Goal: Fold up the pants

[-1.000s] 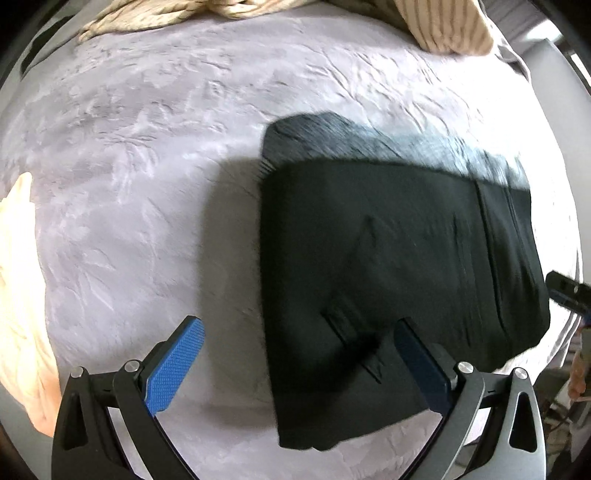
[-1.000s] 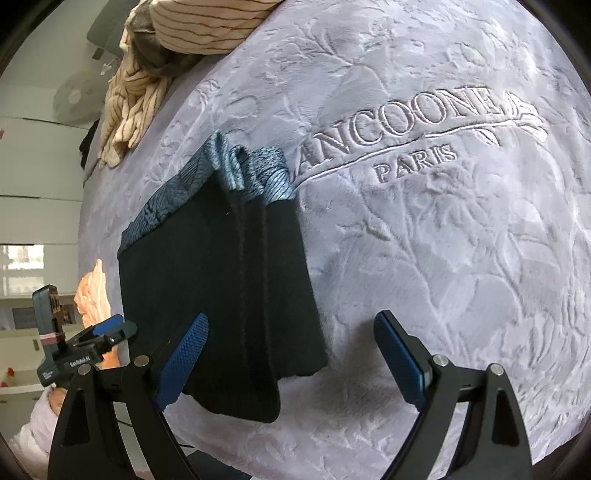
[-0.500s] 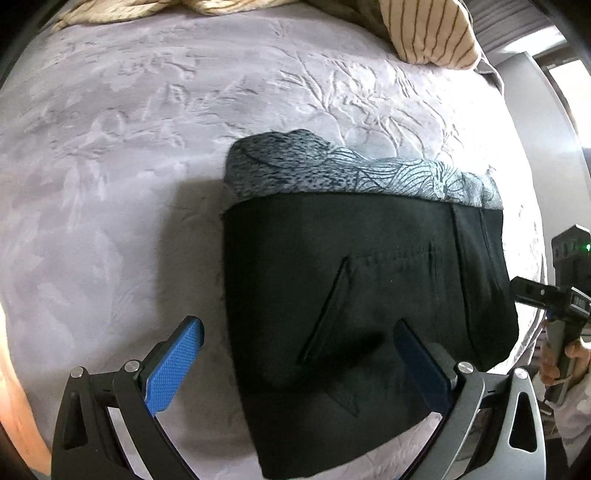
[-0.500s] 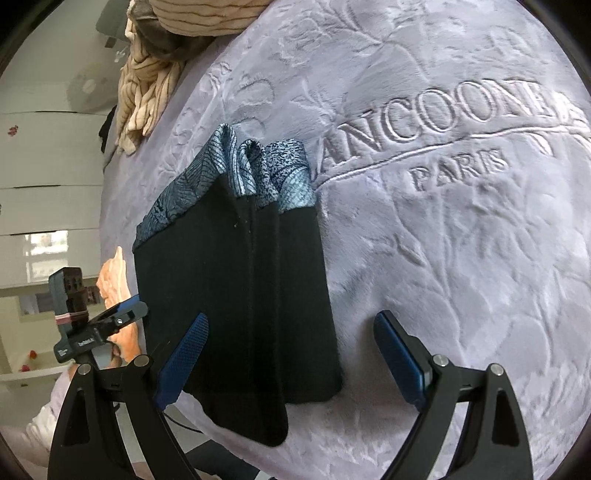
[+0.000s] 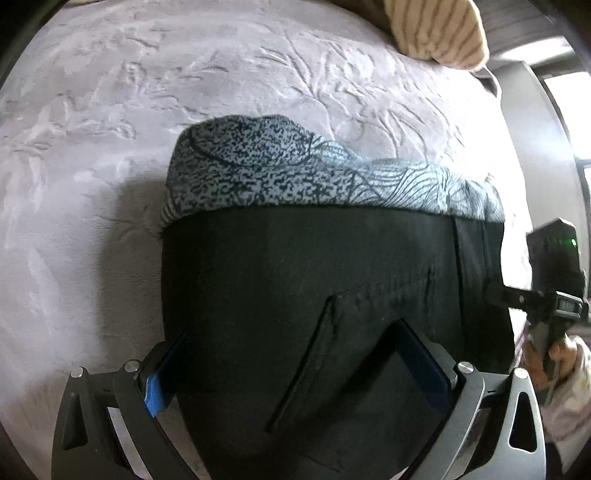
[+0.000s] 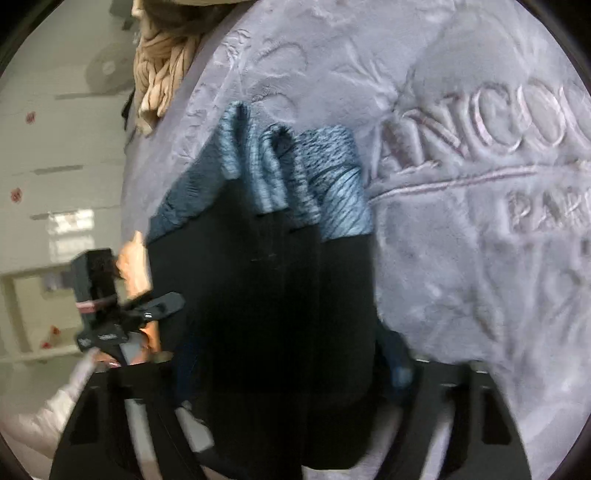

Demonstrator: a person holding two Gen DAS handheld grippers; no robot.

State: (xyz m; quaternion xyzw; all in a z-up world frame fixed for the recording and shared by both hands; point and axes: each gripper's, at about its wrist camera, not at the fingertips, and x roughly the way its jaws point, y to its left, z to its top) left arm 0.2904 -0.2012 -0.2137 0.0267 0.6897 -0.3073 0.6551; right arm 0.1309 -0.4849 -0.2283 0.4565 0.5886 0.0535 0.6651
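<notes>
The black pants (image 5: 295,295) lie folded on the grey plush bedspread (image 5: 110,147), on top of a blue-grey patterned garment (image 5: 258,177) that sticks out at the far side. My left gripper (image 5: 295,373) is open, its blue-padded fingers (image 5: 421,365) straddling the near edge of the pants. In the right wrist view the pants (image 6: 277,314) fill the middle, and my right gripper (image 6: 291,373) is open with its fingers on either side of the pants' near end; this view is blurred. Each gripper shows in the other's view at the edge.
Beige striped and knitted clothes (image 5: 436,33) are piled at the far edge of the bed, also in the right wrist view (image 6: 162,70). Embossed lettering (image 6: 480,122) marks the bedspread right of the pants. The bed edge and a pale wall lie left (image 6: 55,147).
Both grippers have moved forward and down onto the pants. Their open fingers now straddle the near edge of the fabric instead of hovering short of it.
</notes>
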